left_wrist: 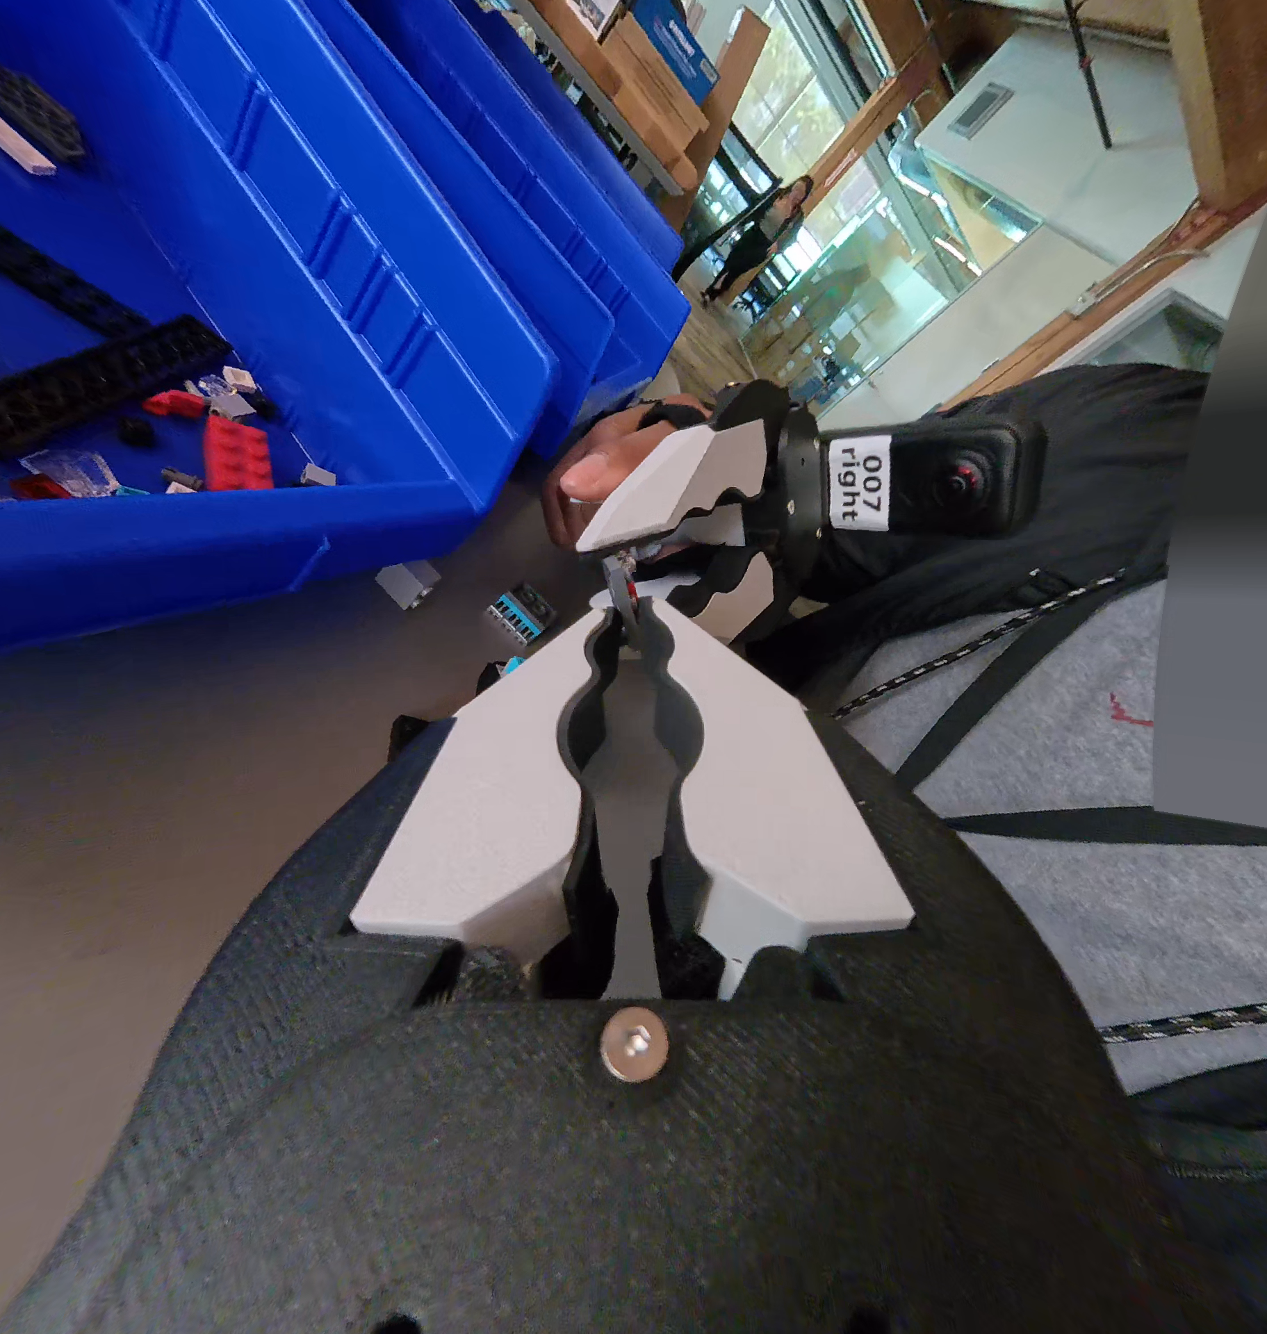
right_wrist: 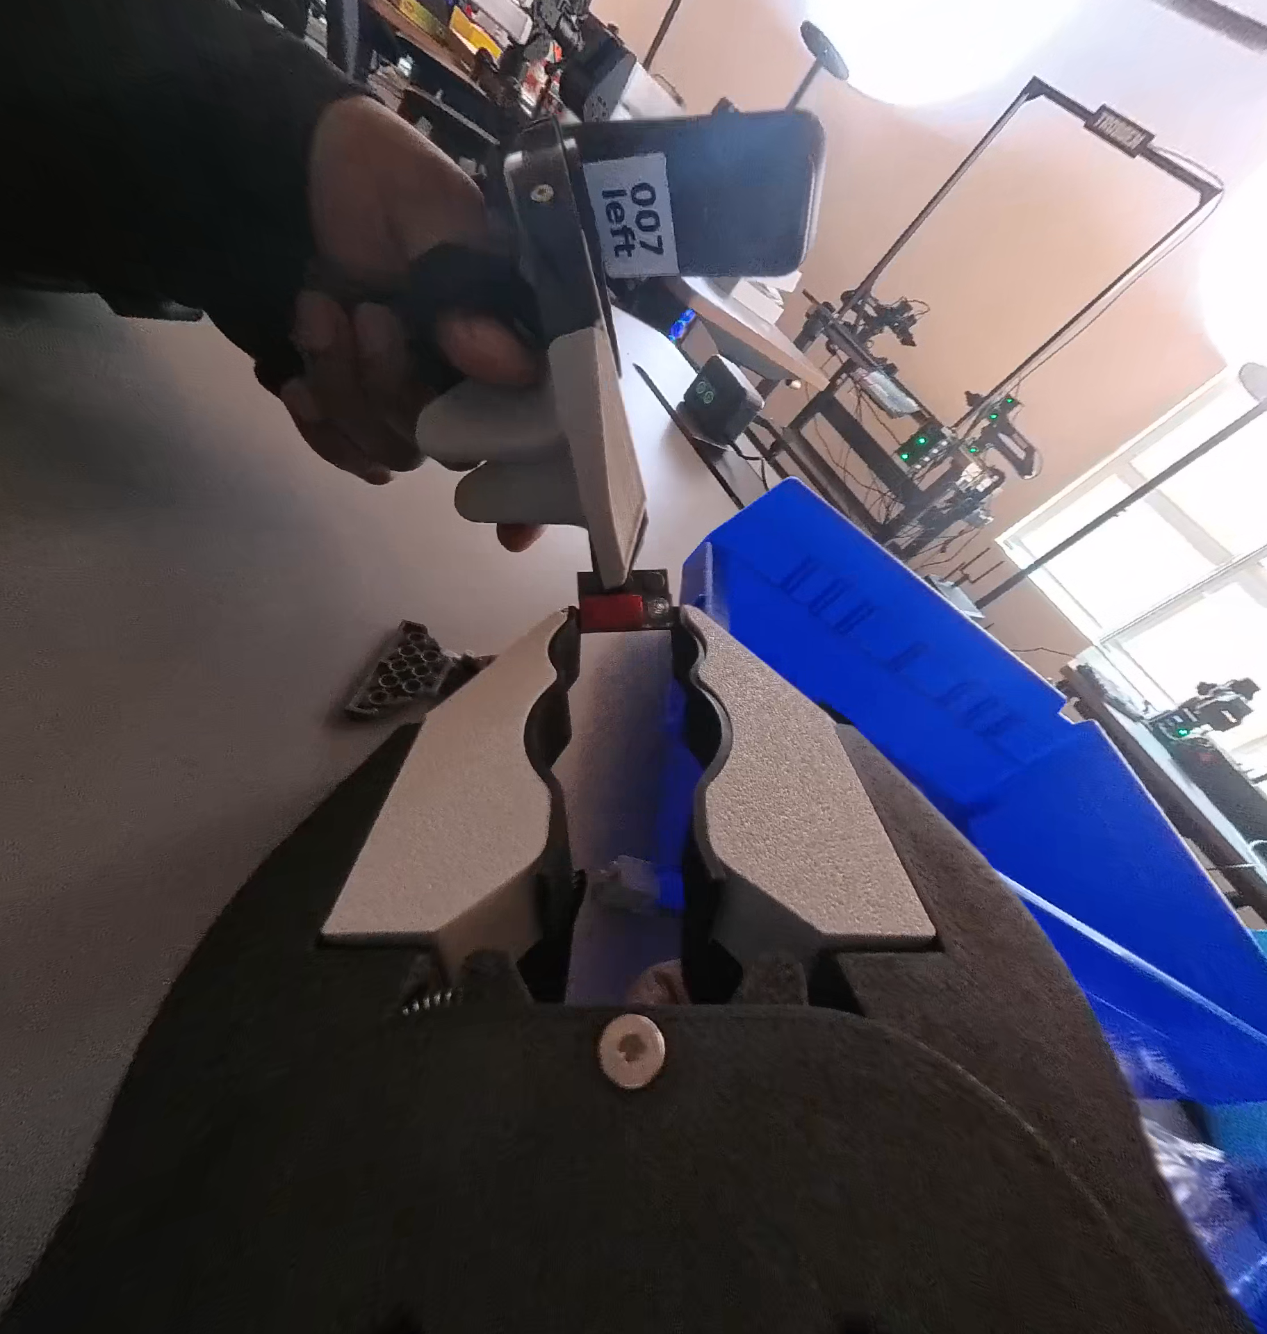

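A small brick assembly (right_wrist: 608, 612), a red brick on a dark grey plate, is held in the air between both grippers. My right gripper (right_wrist: 627, 613) is shut on it across its length, one fingertip at each end. My left gripper (right_wrist: 616, 572) comes down from above and pinches its top edge. In the left wrist view my left gripper (left_wrist: 627, 622) is nearly closed on the thin dark piece (left_wrist: 624, 588). The right gripper (left_wrist: 619, 552) meets it from the far side, held by a hand (left_wrist: 601, 462).
Blue bins (left_wrist: 370, 303) stand at the left, the nearest holding black plates and loose red, grey and clear bricks. A grey brick (left_wrist: 408, 581) and a teal piece (left_wrist: 520, 613) lie on the table. A grey wedge plate (right_wrist: 406, 675) lies upside down beside a blue bin (right_wrist: 905, 686). Both grippers' tips are close together, under 4 cm apart.
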A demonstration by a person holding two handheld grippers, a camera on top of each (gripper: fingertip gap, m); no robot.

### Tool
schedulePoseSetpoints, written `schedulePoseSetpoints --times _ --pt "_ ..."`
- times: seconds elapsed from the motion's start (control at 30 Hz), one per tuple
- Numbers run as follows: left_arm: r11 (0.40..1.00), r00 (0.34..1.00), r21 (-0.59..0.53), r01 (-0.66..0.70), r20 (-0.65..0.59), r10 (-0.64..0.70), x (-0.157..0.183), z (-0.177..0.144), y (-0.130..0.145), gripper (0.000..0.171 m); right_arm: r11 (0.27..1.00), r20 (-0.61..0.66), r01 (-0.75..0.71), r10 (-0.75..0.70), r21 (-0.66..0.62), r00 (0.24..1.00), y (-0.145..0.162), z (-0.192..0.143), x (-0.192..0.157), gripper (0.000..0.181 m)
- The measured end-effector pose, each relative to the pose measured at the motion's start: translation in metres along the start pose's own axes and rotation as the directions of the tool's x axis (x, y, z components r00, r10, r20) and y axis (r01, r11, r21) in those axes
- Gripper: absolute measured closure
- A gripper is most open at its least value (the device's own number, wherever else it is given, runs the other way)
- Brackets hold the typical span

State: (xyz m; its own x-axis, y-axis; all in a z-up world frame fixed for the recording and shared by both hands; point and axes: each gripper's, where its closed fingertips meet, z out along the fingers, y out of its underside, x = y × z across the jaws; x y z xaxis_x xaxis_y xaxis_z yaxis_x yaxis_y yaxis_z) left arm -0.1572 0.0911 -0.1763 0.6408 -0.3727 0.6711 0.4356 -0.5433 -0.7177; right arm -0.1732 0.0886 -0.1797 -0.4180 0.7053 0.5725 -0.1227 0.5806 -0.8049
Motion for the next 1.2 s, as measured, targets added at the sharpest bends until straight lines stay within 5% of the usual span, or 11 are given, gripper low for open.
schedulePoseSetpoints --times 0.23,0.53,1.2 --pt "0.997 0.998 0.048 0.057 -0.014 -0.056 -0.005 0.002 -0.005 0.167 0.999 -0.030 0.026 -0.027 -0.018 0.999 0.004 0.000 0.005 0.155" --pt "0.991 0.975 -0.037 -0.125 0.181 0.130 -0.015 0.007 -0.001 0.168 0.996 -0.040 0.068 -0.071 -0.063 0.997 0.010 0.002 0.003 0.153" --pt "0.928 0.898 -0.095 -0.360 0.236 0.372 -0.013 0.006 -0.004 0.168 0.961 0.106 -0.275 0.273 0.002 0.956 0.003 -0.002 0.007 0.156"
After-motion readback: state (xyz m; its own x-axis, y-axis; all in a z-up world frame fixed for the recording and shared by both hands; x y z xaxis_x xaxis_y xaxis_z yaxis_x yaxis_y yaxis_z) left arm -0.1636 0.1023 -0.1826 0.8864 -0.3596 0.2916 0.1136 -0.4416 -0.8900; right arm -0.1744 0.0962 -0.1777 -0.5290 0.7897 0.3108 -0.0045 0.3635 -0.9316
